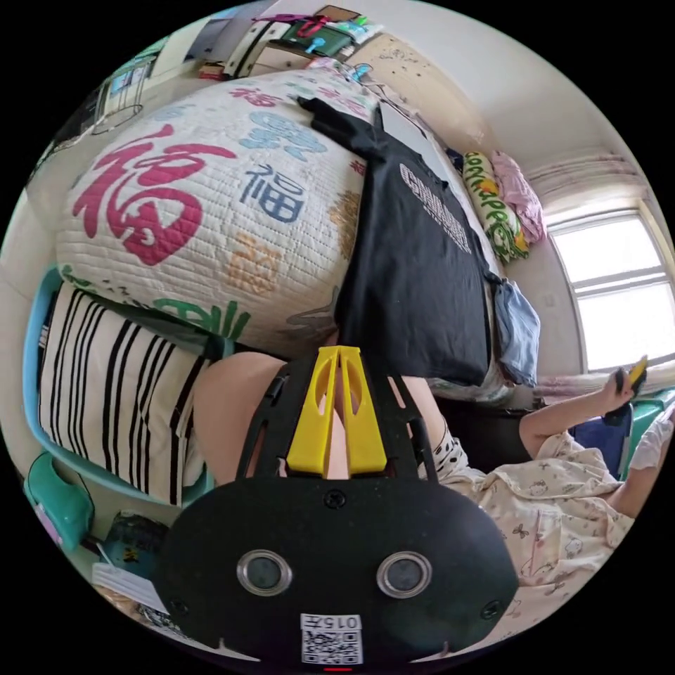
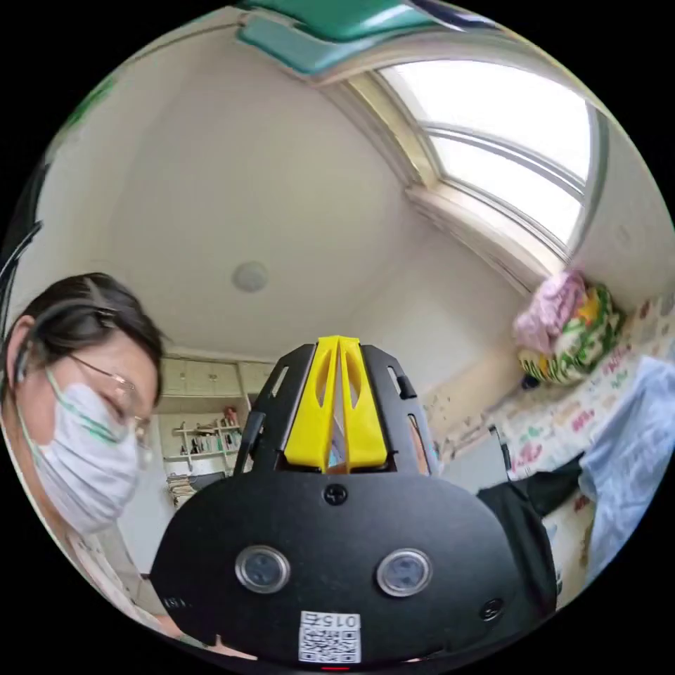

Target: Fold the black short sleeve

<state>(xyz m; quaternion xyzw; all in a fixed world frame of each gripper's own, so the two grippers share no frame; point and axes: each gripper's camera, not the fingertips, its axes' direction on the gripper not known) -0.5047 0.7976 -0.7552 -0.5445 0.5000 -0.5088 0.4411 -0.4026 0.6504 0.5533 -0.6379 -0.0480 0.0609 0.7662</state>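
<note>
A black short-sleeve shirt with white chest lettering lies spread flat on the quilted bed cover, one sleeve pointing to the far end. My left gripper is shut with nothing between its yellow jaws, its tips just short of the shirt's near hem. In the right gripper view my right gripper is shut and empty, tilted up toward the ceiling. The black shirt shows at that view's lower right on the bed. The other gripper shows in a hand at the right of the left gripper view.
A pale blue garment lies beside the shirt. A striped cloth sits in a blue basket. Rolled bedding is stacked by the window. A person in a mask leans in at the left.
</note>
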